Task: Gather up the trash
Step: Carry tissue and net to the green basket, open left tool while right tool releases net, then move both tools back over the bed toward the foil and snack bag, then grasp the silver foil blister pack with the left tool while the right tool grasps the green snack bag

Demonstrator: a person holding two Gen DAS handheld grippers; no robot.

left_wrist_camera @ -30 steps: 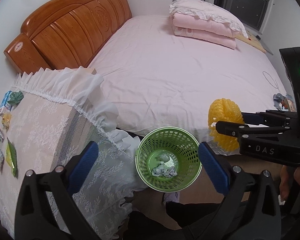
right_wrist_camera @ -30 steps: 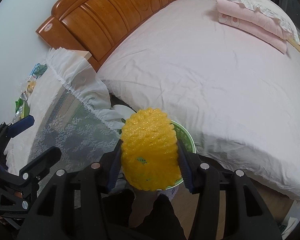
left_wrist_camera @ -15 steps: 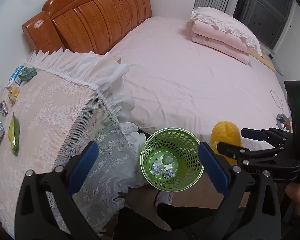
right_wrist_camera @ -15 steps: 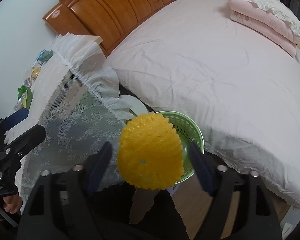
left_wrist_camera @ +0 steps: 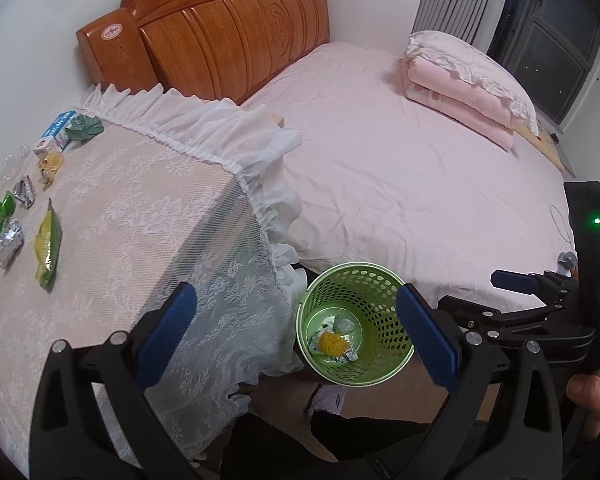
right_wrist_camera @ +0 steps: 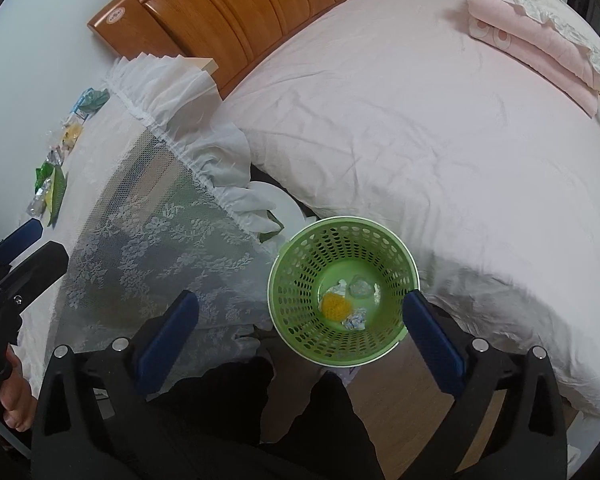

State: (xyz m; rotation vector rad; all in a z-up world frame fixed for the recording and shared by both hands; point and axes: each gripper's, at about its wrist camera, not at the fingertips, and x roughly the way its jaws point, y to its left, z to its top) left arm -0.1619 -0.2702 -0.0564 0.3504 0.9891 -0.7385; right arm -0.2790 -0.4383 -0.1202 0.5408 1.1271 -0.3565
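Drop made: yellow foam net [right_wrist_camera: 334, 305] now in green basket [right_wrist_camera: 284, 264], out of right gripper [right_wrist_camera: 300, 334] | both fingers wide open, empty | left gripper [left_wrist_camera: 296, 334] idle | wrappers [left_wrist_camera: 48, 240] remain on bench [left_wrist_camera: 140, 200], judged next

A: Left wrist view, lower centre: green basket [left_wrist_camera: 356, 326] stood on the floor between the lace-covered table [left_wrist_camera: 132, 216] and the bed [left_wrist_camera: 400, 152]. What lay inside?

B: Yellow foam net [left_wrist_camera: 332, 343] at the bottom, beside crumpled silver wrappers [left_wrist_camera: 346, 324].

A: Grippers?

B: Left gripper [left_wrist_camera: 296, 332] along the bottom edge, blue pads wide apart, nothing between them. Right gripper [left_wrist_camera: 488, 292] entered at right edge, side-on, fingers apart, empty.

A: Table?

B: Far left: yellow-green packet [left_wrist_camera: 49, 248], foil wrappers [left_wrist_camera: 8, 242], a small carton [left_wrist_camera: 56, 132].
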